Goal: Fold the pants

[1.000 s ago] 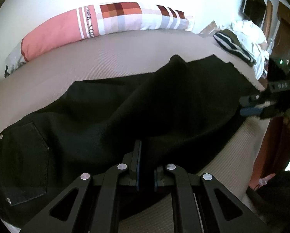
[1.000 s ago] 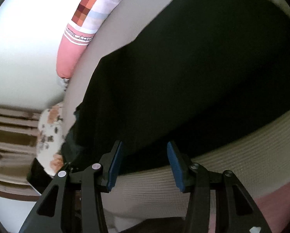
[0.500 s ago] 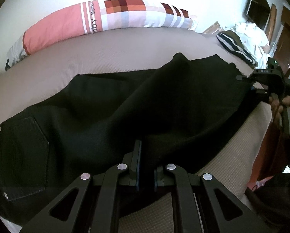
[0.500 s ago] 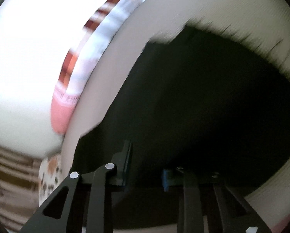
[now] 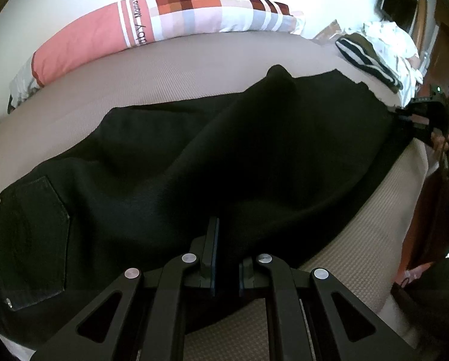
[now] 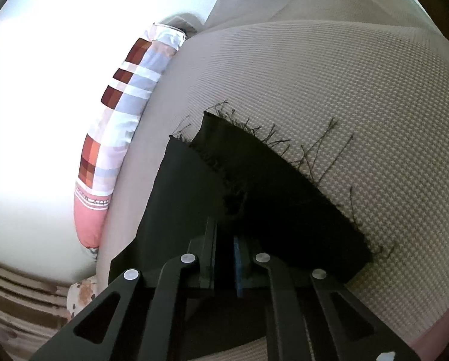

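My left gripper [image 5: 226, 258] pinches black pants [image 5: 224, 156] at near edge; right gripper [image 6: 224, 255] just closed on frayed hem [image 6: 272, 162], far right on bed [image 6: 344, 90]

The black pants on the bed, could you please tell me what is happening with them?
A person is folding the black pants on the bed with two handheld grippers. The left gripper is shut on the fabric at mid-leg. The right gripper has just been closing on the frayed hem, fabric between its fingers.
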